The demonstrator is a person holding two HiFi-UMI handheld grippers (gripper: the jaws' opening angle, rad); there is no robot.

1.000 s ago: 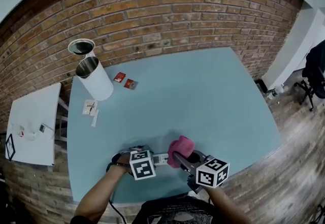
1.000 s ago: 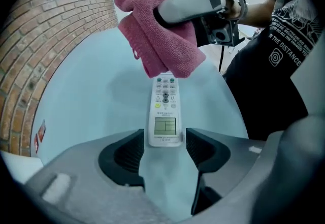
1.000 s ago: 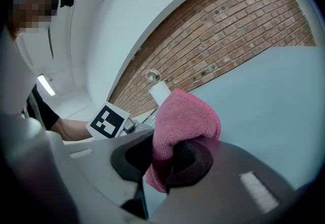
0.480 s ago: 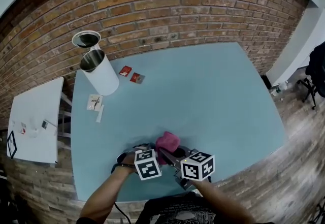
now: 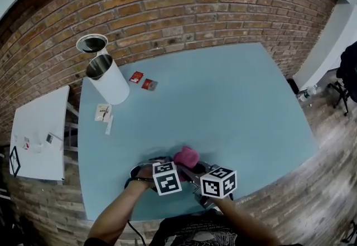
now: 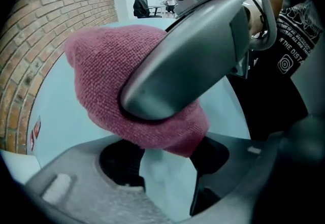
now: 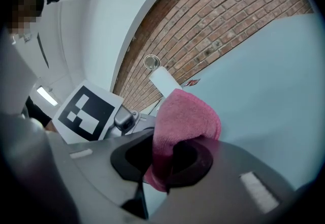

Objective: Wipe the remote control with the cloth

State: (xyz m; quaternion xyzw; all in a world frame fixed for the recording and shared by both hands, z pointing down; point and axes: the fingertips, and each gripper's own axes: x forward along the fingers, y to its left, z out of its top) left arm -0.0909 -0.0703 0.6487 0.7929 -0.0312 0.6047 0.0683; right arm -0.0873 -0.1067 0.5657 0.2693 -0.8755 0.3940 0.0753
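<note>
A pink cloth (image 5: 186,157) is bunched between the jaws of my right gripper (image 5: 191,168), which is shut on it; in the right gripper view the cloth (image 7: 185,116) sticks up out of the right gripper (image 7: 165,159). My left gripper (image 5: 163,168) points steeply down at the blue table's near edge. In the left gripper view a pale strip, the remote control (image 6: 162,182), fills the gap of the left gripper (image 6: 165,167), whose jaws have just been closing on it. The cloth (image 6: 111,75) and a right gripper finger (image 6: 188,60) lie just over that strip. The head view hides the remote.
A white cylinder (image 5: 109,80) and a round lid (image 5: 92,44) stand at the blue table's (image 5: 234,105) far left, with red packets (image 5: 142,80) and small cards (image 5: 103,112) nearby. A white side table (image 5: 39,133) sits left. A brick wall runs behind.
The right gripper has carried the cloth left and slightly down, up against the left gripper. The remote that showed between the two cubes is now covered. The left hand has stayed put.
</note>
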